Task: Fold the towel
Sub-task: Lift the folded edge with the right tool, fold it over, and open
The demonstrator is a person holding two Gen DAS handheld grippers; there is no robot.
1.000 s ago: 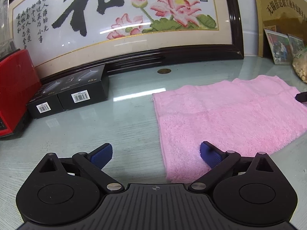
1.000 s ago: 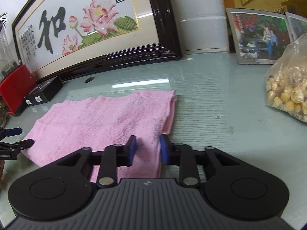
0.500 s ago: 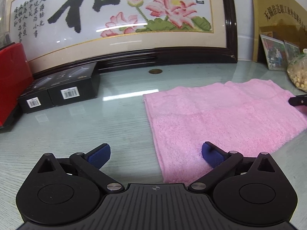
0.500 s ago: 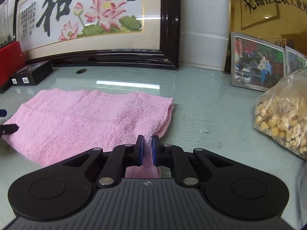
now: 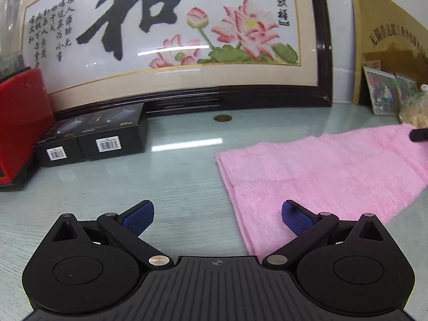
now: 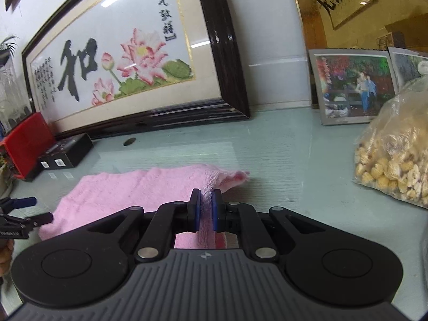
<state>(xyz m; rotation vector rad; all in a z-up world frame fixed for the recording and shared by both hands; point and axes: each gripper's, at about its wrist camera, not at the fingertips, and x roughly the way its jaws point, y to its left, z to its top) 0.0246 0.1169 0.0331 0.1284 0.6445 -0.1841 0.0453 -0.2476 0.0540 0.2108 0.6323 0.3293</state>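
Note:
A pink towel (image 5: 321, 171) lies spread on the glass-topped table (image 5: 171, 187). My left gripper (image 5: 217, 215) stands wide open just above the table, its right pad (image 5: 297, 218) over the towel's near left corner and its left pad (image 5: 139, 215) over bare glass. My right gripper (image 6: 205, 208) is shut on the towel's (image 6: 139, 187) near right edge, with a pinch of pink cloth between the blue pads and that corner raised off the table. The left gripper's (image 6: 26, 210) fingers show at the left edge of the right wrist view.
A large framed lotus picture (image 5: 171, 40) leans at the back. Two black boxes (image 5: 91, 139) and a red box (image 5: 18, 123) stand at the left. A bag of snacks (image 6: 393, 157) and framed photos (image 6: 353, 85) sit at the right. A coin (image 5: 222, 118) lies near the frame.
My right gripper closed on the towel's edge and rose, lifting that corner. The left gripper stayed open and nearly still at the towel's left corner.

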